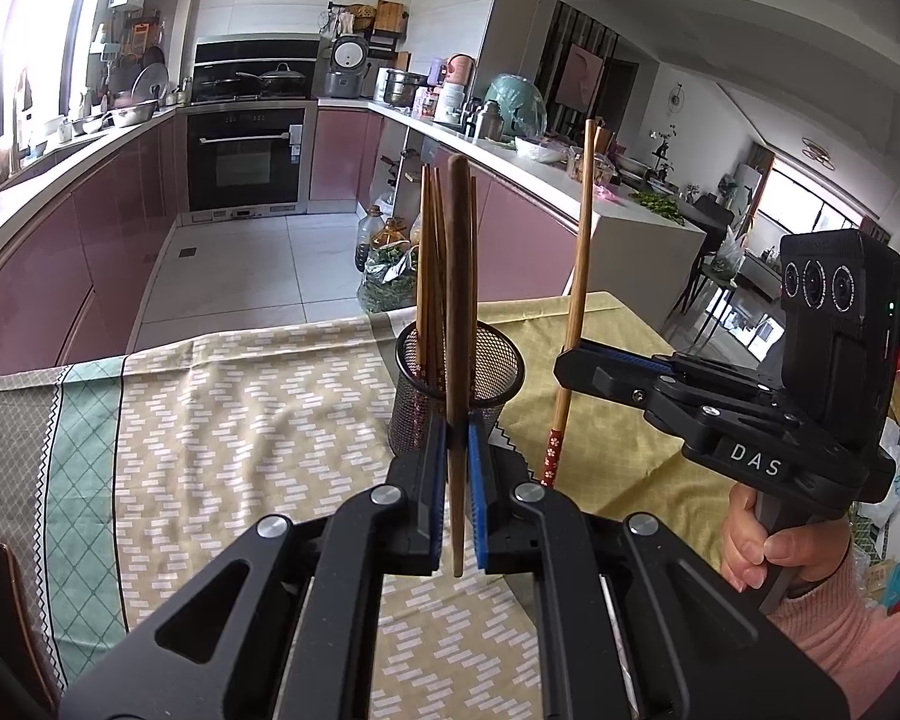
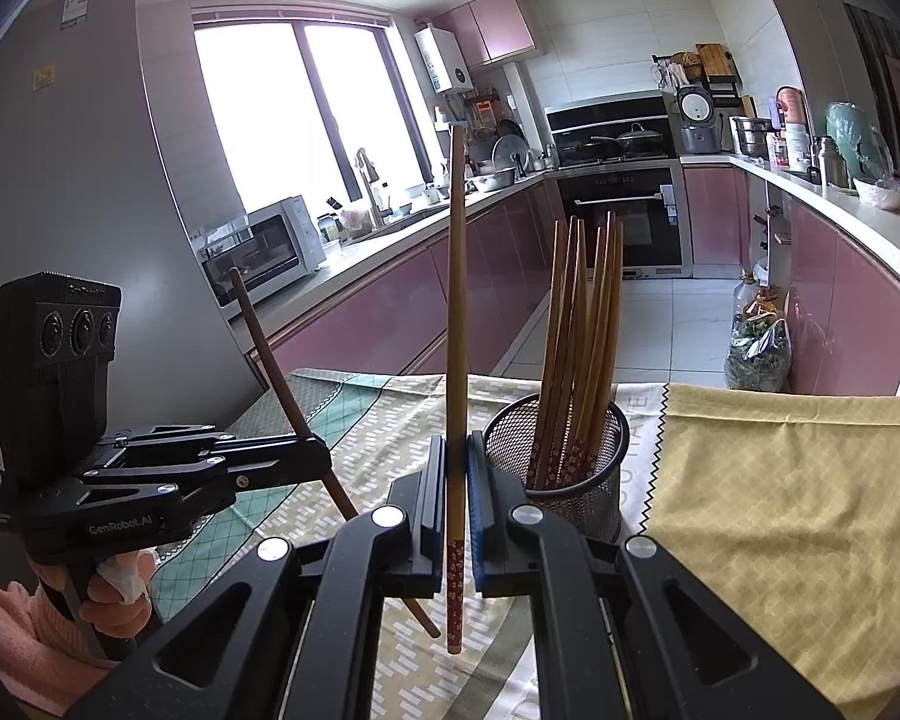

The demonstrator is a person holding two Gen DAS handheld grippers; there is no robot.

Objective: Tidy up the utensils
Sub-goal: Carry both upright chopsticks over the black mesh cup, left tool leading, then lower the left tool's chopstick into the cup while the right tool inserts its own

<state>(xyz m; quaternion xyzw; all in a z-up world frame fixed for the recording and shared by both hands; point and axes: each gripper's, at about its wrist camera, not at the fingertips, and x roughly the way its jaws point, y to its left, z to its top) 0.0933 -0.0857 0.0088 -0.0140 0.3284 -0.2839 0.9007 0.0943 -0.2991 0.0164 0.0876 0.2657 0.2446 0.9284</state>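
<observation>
**Two chopsticks held, neither yet in the cup**

Both of your grippers are clamped tight, each on one upright chopstick. The left gripper (image 1: 457,462) pinches the dark chopstick (image 1: 457,300) low on its shaft, so most of its length stands above the jaws. The right gripper (image 2: 456,480) pinches the pale chopstick (image 2: 457,276) just above its flowered end, which hangs below the jaws.

The mesh cup (image 1: 459,369) stands on the cloth (image 1: 240,408) just ahead of both sets of jaws, already holding a bunch of chopsticks (image 2: 582,324). You look to be mid-carry, at the point of dropping these two in.

Next, bring one lower tip over the rim, clear of the standing bunch, lower it inside, then release. Take them one at a time, since the grippers sit close together.
</observation>
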